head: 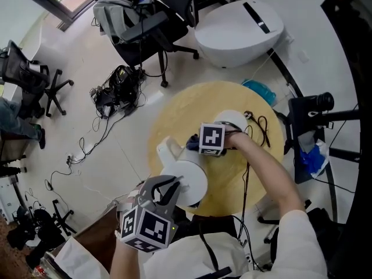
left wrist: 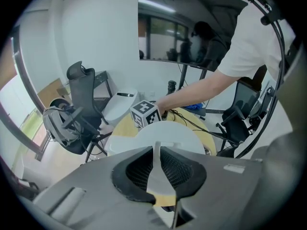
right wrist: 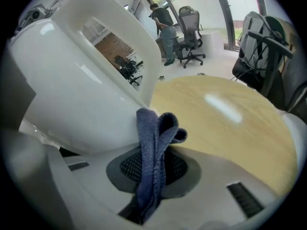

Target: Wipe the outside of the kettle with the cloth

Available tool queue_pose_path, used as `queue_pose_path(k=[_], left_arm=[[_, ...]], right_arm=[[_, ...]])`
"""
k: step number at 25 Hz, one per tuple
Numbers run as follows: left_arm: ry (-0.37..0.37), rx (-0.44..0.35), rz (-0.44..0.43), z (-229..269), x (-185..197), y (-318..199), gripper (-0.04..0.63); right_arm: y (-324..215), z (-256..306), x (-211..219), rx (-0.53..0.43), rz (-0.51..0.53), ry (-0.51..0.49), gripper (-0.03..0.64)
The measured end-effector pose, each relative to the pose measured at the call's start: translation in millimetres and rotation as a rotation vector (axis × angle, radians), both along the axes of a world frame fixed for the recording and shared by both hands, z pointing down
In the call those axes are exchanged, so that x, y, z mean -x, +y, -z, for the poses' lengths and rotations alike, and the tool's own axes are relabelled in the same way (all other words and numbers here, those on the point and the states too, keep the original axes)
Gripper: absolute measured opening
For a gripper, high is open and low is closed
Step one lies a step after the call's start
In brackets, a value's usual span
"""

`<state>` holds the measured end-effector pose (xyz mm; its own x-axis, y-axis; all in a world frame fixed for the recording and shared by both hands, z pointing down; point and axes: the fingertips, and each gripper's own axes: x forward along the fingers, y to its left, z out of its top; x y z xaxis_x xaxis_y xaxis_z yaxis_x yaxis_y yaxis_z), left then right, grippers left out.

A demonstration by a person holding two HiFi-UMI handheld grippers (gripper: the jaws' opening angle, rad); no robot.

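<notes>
A white kettle (head: pixel 189 180) sits on the round wooden table (head: pixel 174 112), in the lower middle of the head view, near the table's bottom edge. The left gripper (head: pixel 168 189) comes in from the bottom of that frame. Its own view shows the jaws clamped on a thin white upright piece of the kettle, probably an edge or tab at the lid, though the close angle makes that hard to tell. The kettle's rounded white top fills the space just beyond the jaws.

The right gripper (right wrist: pixel 153 171) holds a folded dark blue cloth (right wrist: pixel 156 145) pinched between its closed jaws. The folds stick up past the fingertips. In the right gripper view the kettle takes up the upper left, with its open handle loop at the top, and the cloth touches the lower wall of the body. In the head view this gripper's marker cube (head: pixel 212 139) lies at the centre, just above the kettle.

A round white disc (head: pixel 233 120) lies to the upper right of the cube, with a black cable (head: pixel 260 127) beside it.
</notes>
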<state>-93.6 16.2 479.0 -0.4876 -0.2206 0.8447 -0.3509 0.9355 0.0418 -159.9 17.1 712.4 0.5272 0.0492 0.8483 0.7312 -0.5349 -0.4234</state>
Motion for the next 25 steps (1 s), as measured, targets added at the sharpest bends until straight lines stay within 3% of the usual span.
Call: queue_pose_path(k=[6, 10, 13, 18, 21, 25], left_arm=[[-0.002, 0.009, 0.0, -2.9, 1.6, 0.5, 0.037], [-0.007, 0.004, 0.012, -5.0, 2.0, 5.8, 0.037], [-0.019, 0.008, 0.034, -6.4, 0.8, 9.5, 0.037], [-0.07, -0.033, 0.076, -9.1, 2.2, 13.4, 0.035], [-0.171, -0.052, 0.172, 5.3, 3.3, 23.2, 0.071], [-0.406, -0.159, 0.29, 48.1, -16.5, 25.7, 0.068]], right_arm=[[-1.7, -4.0, 3.1, 0.014, -0.056, 0.0, 0.067], [-9.0, 27.2, 19.2, 0.08, -0.164, -0.027, 0.067], [-20.6, 68.4, 33.6, 0.172, -0.321, -0.018, 0.067], [-53.3, 146.3, 54.7, 0.356, -0.676, 0.052, 0.067], [-84.4, 182.9, 53.6, 0.47, -0.866, 0.09, 0.067], [-127.4, 205.9, 29.9, 0.567, -1.079, 0.11, 0.066]])
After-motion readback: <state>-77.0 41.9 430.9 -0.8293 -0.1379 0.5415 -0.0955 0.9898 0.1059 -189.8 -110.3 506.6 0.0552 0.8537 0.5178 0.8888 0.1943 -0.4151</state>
